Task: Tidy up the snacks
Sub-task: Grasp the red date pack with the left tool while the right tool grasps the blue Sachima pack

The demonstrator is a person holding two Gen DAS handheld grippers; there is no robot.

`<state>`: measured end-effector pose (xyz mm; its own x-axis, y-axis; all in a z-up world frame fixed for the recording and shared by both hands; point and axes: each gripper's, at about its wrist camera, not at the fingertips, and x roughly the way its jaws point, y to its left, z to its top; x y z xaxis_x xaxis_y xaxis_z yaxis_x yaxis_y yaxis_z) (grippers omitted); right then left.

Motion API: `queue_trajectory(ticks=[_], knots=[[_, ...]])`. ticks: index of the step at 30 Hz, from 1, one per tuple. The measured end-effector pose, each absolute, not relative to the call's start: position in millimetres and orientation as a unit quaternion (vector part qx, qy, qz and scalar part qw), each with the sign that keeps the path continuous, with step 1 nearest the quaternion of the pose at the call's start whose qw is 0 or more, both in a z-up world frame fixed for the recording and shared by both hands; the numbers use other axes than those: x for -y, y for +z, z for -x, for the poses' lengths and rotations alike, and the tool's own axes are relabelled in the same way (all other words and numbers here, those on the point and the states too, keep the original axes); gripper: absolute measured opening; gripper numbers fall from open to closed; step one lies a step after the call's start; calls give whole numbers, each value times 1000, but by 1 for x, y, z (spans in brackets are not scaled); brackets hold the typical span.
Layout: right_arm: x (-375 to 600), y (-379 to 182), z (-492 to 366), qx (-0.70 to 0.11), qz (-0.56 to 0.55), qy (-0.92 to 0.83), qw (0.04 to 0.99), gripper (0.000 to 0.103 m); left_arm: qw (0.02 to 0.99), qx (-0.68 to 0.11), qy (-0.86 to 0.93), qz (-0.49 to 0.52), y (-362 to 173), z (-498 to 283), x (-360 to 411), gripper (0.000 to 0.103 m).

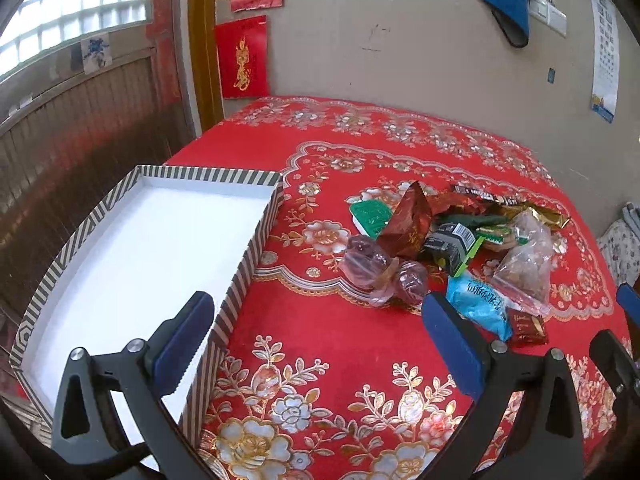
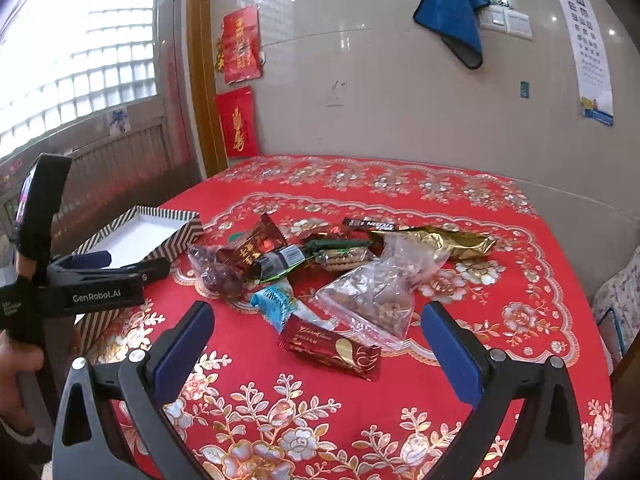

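The right gripper (image 2: 318, 344) hovers over the red floral tabletop (image 2: 320, 420) with its jaws spread wide and empty. Just ahead, between them, lies a dark red wrapper (image 2: 332, 348) with gold script too small to read. Beyond it sit a light blue packet (image 2: 276, 304), a clear bag of nuts (image 2: 372, 292) and a black stick lettered "NESCAFE" (image 2: 374, 225). The left gripper (image 1: 316, 336), jaws likewise open and empty, straddles the near wall of the striped box (image 1: 240, 280); its side reads "GenRobot.AI". The snack pile (image 1: 448, 244) lies ahead, right of the box.
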<state>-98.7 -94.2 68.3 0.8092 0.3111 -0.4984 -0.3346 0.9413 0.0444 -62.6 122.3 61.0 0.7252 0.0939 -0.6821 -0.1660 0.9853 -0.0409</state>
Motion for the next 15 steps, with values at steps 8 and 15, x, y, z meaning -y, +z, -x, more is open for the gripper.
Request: queue_trajectory(ticks=[8,15], knots=[[91,60,93,-281,37,174,943,103,903,-414,44,103,59,29,-113,103],[100,56,84,-293,21,183,938,103,872,-453,51,176,40,-3,-112,103]])
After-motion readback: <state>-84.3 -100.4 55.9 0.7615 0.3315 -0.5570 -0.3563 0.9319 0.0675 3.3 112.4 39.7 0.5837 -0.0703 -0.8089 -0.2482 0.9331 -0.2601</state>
